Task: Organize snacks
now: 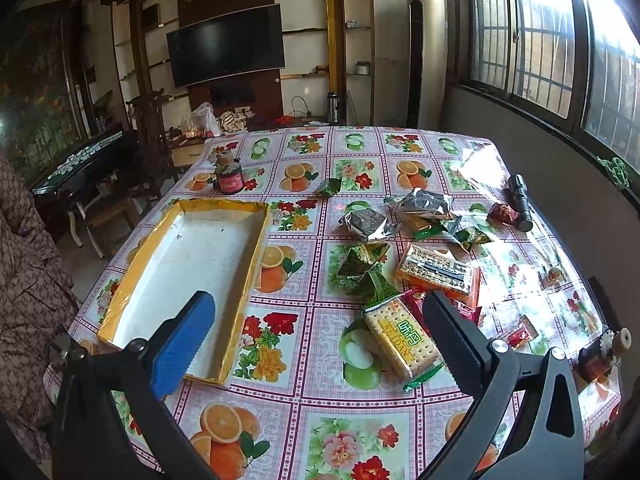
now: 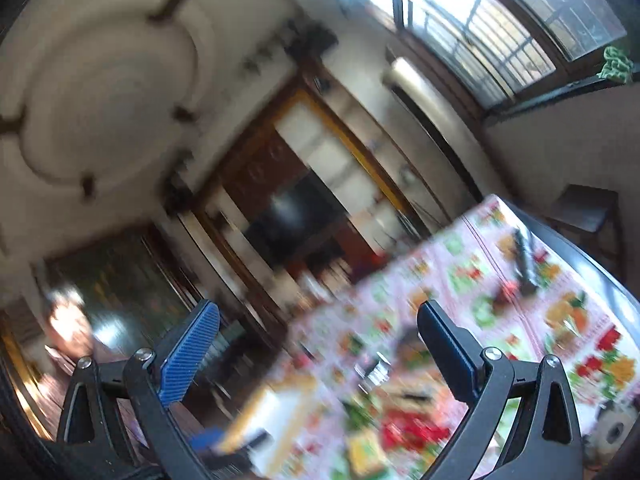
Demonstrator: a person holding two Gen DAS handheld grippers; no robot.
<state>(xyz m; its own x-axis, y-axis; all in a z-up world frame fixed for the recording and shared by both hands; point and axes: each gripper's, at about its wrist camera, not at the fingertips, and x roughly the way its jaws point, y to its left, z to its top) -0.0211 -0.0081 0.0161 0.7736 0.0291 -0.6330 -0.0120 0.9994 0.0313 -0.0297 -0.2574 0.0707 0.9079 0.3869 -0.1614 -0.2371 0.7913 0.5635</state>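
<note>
Setting: a table (image 1: 320, 420) under a fruit-and-flower patterned cloth, in a living room with a television on the far wall.
Tray: a shallow white box with a yellow rim (image 1: 256, 240) lies on the left part of the table. Nothing is in it, so it looks like the intended home for the snacks.
Snacks: loose packets are scattered across the right half, well apart from the box. Nearest is a green-and-cream cracker packet (image 1: 402, 340); beyond it an orange biscuit packet (image 1: 438, 270), green foil pouches (image 1: 362, 260), silver wrappers (image 1: 370, 224) and small red sweets (image 1: 522, 332).
Other items: a dark jar (image 1: 229, 176) beyond the box, and a black torch (image 1: 520, 202) near the far right edge.
Left gripper (image 1: 318, 336): spread wide, holding nothing, hovering above the cloth between box and cracker packet. One finger overlaps the box in view, the other the packet; contact cannot be confirmed.
Right gripper (image 2: 318, 344): also spread wide and empty, raised and tilted off the table. Its view is badly motion-blurred.
Progress: judged from the bare box, sorting has not begun.
</note>
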